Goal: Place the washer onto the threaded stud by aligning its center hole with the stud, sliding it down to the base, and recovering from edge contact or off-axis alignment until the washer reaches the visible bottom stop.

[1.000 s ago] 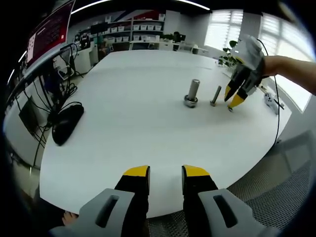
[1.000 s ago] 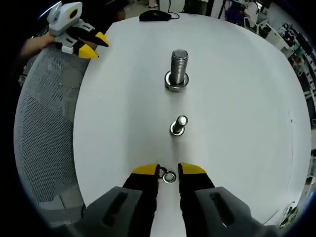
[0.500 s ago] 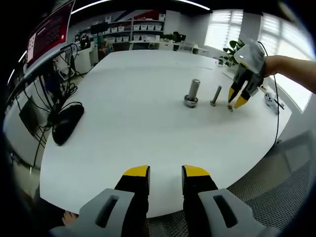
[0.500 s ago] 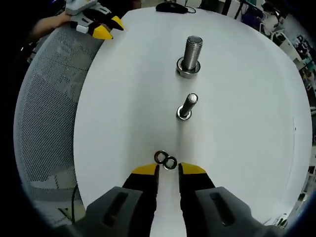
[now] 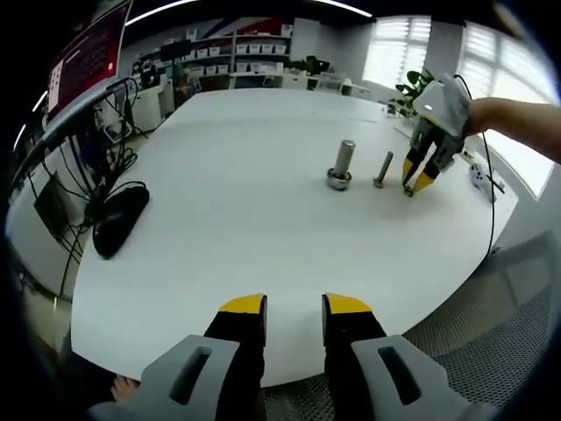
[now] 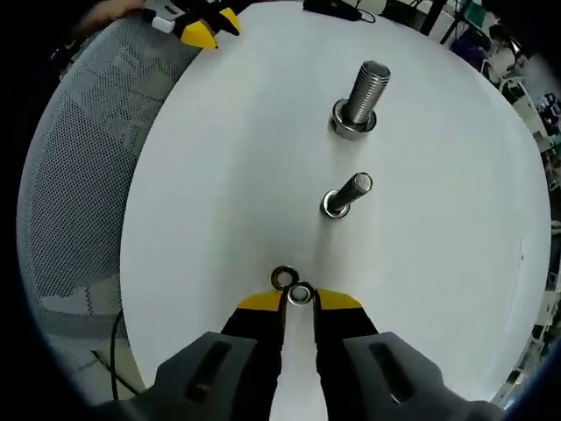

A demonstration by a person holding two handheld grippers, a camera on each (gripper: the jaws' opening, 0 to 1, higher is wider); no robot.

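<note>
Right gripper (image 6: 299, 301) fingers closed on one washer (image 6: 300, 295) — second washer (image 6: 283, 279) touching it on worktop (image 6: 219, 175); left gripper (image 5: 294, 309) fingers apart, empty.

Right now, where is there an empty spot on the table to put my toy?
The white table is bare between the computer mouse and the big stud. It is crowded by the thin stud, where two washers lie at the right gripper.

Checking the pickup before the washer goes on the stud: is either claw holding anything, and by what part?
The right claw pinches one washer by its outer rim, between the tips. The left claw holds nothing.
</note>
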